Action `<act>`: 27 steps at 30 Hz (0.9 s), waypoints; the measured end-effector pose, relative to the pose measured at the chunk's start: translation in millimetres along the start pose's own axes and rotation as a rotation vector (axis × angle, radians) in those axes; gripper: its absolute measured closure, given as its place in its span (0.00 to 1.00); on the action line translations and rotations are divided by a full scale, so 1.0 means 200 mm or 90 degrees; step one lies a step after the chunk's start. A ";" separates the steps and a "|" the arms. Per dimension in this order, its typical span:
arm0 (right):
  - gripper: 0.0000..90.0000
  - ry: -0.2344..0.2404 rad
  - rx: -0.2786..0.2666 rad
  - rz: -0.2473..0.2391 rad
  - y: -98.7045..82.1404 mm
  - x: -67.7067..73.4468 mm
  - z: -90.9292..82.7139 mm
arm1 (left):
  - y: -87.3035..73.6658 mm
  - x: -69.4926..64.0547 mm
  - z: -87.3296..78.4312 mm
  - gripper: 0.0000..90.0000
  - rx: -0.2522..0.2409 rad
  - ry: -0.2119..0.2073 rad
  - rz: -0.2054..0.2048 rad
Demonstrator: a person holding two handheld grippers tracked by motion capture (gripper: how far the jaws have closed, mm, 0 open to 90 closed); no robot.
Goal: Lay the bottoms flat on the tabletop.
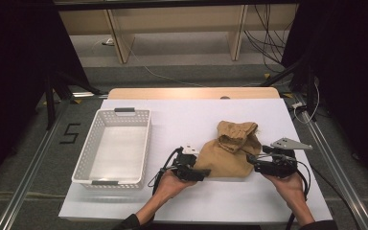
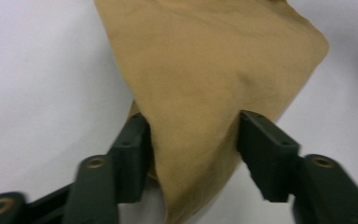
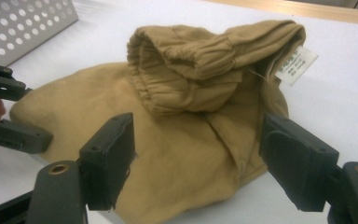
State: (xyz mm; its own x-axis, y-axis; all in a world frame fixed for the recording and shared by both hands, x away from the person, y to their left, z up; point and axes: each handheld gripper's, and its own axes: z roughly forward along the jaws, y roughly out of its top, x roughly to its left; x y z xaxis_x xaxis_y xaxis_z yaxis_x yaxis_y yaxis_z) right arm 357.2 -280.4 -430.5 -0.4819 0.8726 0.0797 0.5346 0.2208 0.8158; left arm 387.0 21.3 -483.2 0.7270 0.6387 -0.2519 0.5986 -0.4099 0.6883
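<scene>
On the white table (image 1: 124, 201), right of the empty basket (image 1: 143, 143), lay the tan garment (image 1: 230, 153), folded into a bundle. The left gripper (image 2: 193, 140) had its jaws around the bundle's near-left corner, seemingly just pinching the cloth; the right gripper (image 3: 198, 158) stood spread at the opposite edge, jaws either side of the fabric, not pressing. The step looked like taking hold. Next, the right jaws would need to clench before both lift together toward the basket.
</scene>
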 end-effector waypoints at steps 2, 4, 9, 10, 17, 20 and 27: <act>0.31 -0.003 0.001 0.002 0.00 -0.01 0.00 | 0.00 -0.01 0.01 0.70 0.020 0.012 0.011; 0.31 -0.009 0.006 0.004 0.00 -0.01 0.01 | -0.01 -0.02 0.01 0.84 0.025 0.007 0.015; 0.32 -0.021 0.016 0.014 -0.01 -0.03 0.01 | -0.01 -0.05 0.00 0.97 0.046 0.002 0.048; 0.32 -0.023 0.019 0.015 -0.01 -0.04 0.01 | -0.02 -0.06 -0.01 0.97 0.050 -0.002 0.053; 0.32 -0.026 0.052 0.018 -0.03 -0.06 0.04 | -0.06 -0.09 -0.06 0.97 0.059 -0.019 0.070; 0.31 -0.024 0.062 0.012 -0.04 -0.05 0.06 | -0.08 -0.09 -0.09 0.97 0.065 -0.025 0.078; 0.31 -0.012 0.083 -0.003 -0.05 -0.02 0.09 | -0.15 -0.10 -0.17 0.97 0.076 -0.031 0.084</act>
State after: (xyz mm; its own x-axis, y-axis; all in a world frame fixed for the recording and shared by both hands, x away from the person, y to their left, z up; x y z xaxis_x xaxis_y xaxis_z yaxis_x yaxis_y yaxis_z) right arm 366.3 -278.1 -449.5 -0.4721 0.8792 0.0648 0.6190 0.2783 0.7345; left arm 343.4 41.9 -475.8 0.8154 0.5431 -0.2004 0.5310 -0.5638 0.6326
